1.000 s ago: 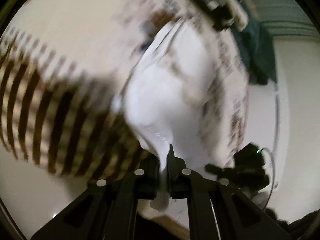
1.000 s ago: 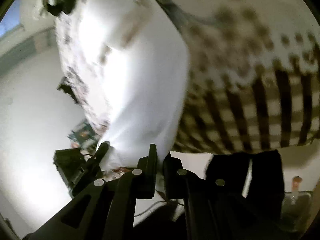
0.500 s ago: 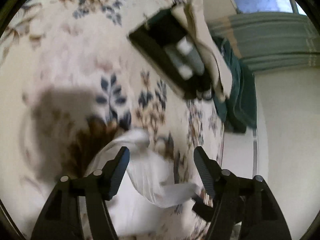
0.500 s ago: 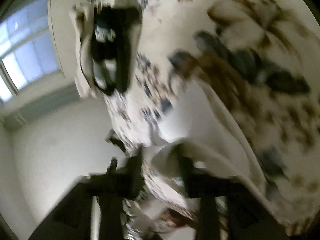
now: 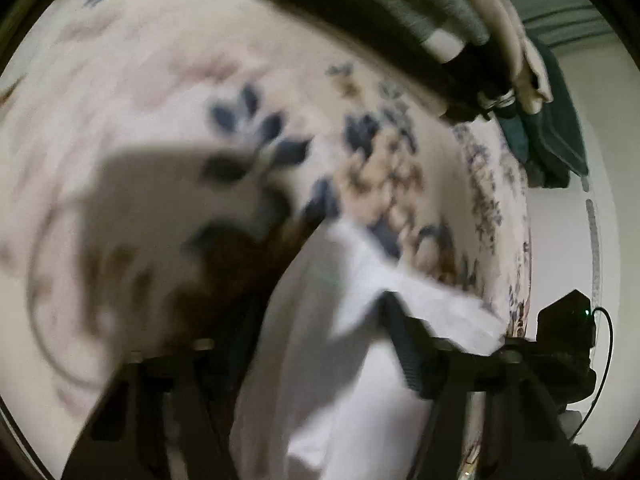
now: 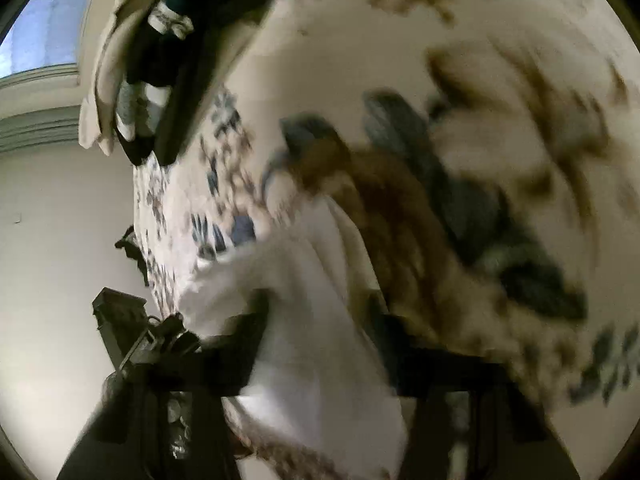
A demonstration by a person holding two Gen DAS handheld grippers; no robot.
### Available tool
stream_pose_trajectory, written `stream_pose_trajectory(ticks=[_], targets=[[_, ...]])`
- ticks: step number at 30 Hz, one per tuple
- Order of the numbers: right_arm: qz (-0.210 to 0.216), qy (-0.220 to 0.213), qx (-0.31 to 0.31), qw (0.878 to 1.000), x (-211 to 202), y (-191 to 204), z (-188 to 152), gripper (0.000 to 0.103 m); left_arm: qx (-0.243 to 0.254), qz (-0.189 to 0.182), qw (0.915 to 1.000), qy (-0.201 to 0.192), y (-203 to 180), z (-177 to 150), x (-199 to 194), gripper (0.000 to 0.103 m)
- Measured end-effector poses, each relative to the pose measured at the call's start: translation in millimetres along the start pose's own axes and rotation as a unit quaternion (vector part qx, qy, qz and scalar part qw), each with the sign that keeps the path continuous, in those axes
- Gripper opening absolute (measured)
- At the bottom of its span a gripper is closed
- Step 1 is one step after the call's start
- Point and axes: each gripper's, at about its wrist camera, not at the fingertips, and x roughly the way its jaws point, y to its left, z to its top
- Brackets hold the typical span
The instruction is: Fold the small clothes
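Floral bedspread (image 5: 168,92) under both spread grippers, white garment (image 5: 320,340) between.

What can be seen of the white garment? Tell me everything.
The white garment is plain, soft, thin-looking cloth, rumpled and blurred by motion. It lies on the floral bedspread, over a brown-patterned patch. It spreads between the open fingers of the left gripper and the right gripper; whether either finger touches it is unclear.
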Motion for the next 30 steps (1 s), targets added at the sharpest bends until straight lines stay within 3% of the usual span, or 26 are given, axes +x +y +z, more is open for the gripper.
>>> stream_pose_trajectory(ticks=[3,6,11,14,16,17,22,26,28,29,30], targets=[[-0.018,-0.048,0.02,0.999,-5.7,-1.0,15.7,0.001,0.009,-0.005,0.9998,-0.014,-5.6,12.9,0.1,0.011],[-0.036,-0.07,0.04,0.996,-11.6,-7.0,22.1,0.001,-0.005,-0.018,0.9998,-0.01,1.3,19.3,2.8,0.011],[-0.042,-0.055,0.07,0.995,-17.4,-24.2,20.0,0.002,-0.098,-0.05,0.9939,0.0,43.4,22.9,-9.5,0.021],[-0.049,-0.04,0.082,0.995,-35.0,-38.3,10.7,0.016,-0.11,-0.04,0.9929,-0.016,57.7,10.4,-39.5,0.032],[-0.043,-0.032,0.097,0.994,-45.0,-46.1,-1.3,0.053,-0.127,-0.043,0.9909,-0.015,66.2,-11.5,-59.7,0.055],[-0.039,-0.023,0.111,0.993,-50.4,-51.3,-14.7,0.058,-0.142,-0.05,0.9886,-0.012,70.3,-31.0,-70.5,0.068],[0.01,0.038,0.174,0.984,-45.9,-67.9,-83.6,0.059,-0.215,-0.097,0.9713,0.031,74.4,-124.2,-81.4,0.069],[0.082,0.082,0.238,0.964,-7.3,-78.9,-133.8,0.059,-0.277,-0.168,0.9444,0.054,63.3,-172.0,-46.5,0.068],[0.107,0.08,0.261,0.956,10.0,-84.1,-143.3,0.058,-0.309,-0.177,0.9342,0.016,66.6,-178.5,-33.8,0.061],[0.112,0.069,0.269,0.954,16.8,-85.4,-146.1,0.051,-0.32,-0.183,0.9298,-0.004,70.5,-177.8,-33.9,0.029],[0.108,0.05,0.273,0.955,18.4,-86.4,-147.1,0.022,-0.332,-0.177,0.9266,-0.018,76.1,-175.8,-36.1,0.014]])
